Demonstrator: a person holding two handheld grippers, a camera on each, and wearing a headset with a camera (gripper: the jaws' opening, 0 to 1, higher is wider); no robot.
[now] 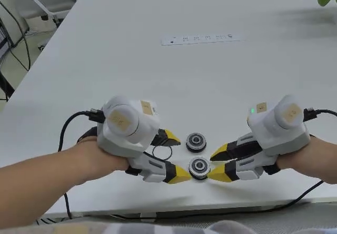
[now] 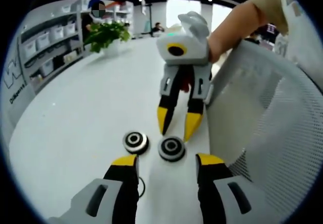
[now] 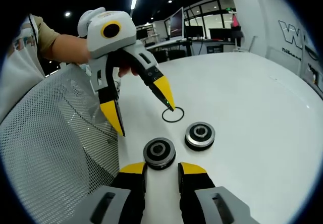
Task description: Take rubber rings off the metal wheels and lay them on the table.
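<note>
The far half of the desk (image 1: 158,70) lies bare up to the power strip (image 1: 201,38), so I have open passage there. Near the edge it is tight: my left gripper (image 1: 182,156) and right gripper (image 1: 211,165) face each other with the near wheel (image 1: 199,166) between their tips, the far wheel (image 1: 196,142) just beyond, and a loose ring (image 1: 162,152) lying between my left jaws

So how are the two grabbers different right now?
The left gripper holds its jaws wide apart; the right gripper holds them closer together, though open. A loose rubber ring lies on the table between the left gripper's jaws; the right gripper has none. Both point at the same wheel, neither holding it.
</note>
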